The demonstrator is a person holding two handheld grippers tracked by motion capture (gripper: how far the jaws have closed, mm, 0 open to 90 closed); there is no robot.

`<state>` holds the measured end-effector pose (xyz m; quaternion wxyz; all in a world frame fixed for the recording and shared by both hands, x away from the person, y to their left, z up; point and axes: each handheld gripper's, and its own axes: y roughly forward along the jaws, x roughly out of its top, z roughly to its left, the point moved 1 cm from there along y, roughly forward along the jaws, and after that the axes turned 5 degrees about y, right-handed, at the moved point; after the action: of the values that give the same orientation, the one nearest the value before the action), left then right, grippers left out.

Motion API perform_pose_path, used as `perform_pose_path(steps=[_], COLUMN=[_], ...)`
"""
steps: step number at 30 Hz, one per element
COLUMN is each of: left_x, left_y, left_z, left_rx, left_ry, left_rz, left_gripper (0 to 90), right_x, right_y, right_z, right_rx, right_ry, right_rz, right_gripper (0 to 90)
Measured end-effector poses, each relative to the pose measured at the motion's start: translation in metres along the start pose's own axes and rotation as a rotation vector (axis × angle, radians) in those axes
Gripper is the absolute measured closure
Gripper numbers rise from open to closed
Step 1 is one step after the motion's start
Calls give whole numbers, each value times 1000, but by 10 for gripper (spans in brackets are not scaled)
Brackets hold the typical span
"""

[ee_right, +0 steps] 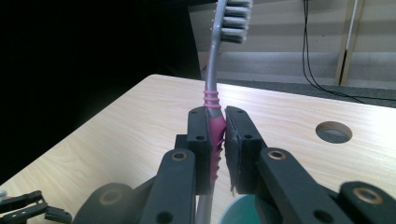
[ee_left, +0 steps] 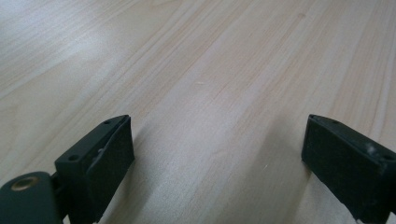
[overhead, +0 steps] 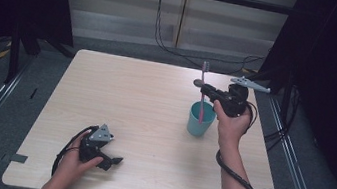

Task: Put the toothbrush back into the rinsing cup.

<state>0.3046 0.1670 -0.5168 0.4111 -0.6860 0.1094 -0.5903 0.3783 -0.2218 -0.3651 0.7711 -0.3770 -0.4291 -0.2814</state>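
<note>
A pink and grey toothbrush (overhead: 203,87) stands upright, bristles up, with its lower end inside a teal cup (overhead: 201,120) on the table's right half. My right gripper (overhead: 204,88) is shut on the toothbrush handle just above the cup. The right gripper view shows the pink handle (ee_right: 215,135) pinched between the two black pads, the bristle head (ee_right: 232,21) at the top and the cup rim (ee_right: 243,210) below. My left gripper (overhead: 113,159) rests on the table near the front left, open, with bare wood between its jaws (ee_left: 217,154).
The light wooden table (overhead: 145,101) has a round cable hole (ee_right: 333,132) near its far edge. Dark curtains stand at both sides, and cables hang behind the table. A metal rail runs along the floor at each side.
</note>
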Motion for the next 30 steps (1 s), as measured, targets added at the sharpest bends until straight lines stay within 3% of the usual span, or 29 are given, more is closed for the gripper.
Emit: perform_pose_path(steps=[30], left_x=[0], left_y=[0], left_z=[0], left_rx=[-2], left_ry=[0], left_rz=[3], left_gripper=[89], right_x=[2], right_y=[18], right_z=[-20], right_rx=[-56], right_ry=[-15], right_rz=[-7], right_gripper=[814])
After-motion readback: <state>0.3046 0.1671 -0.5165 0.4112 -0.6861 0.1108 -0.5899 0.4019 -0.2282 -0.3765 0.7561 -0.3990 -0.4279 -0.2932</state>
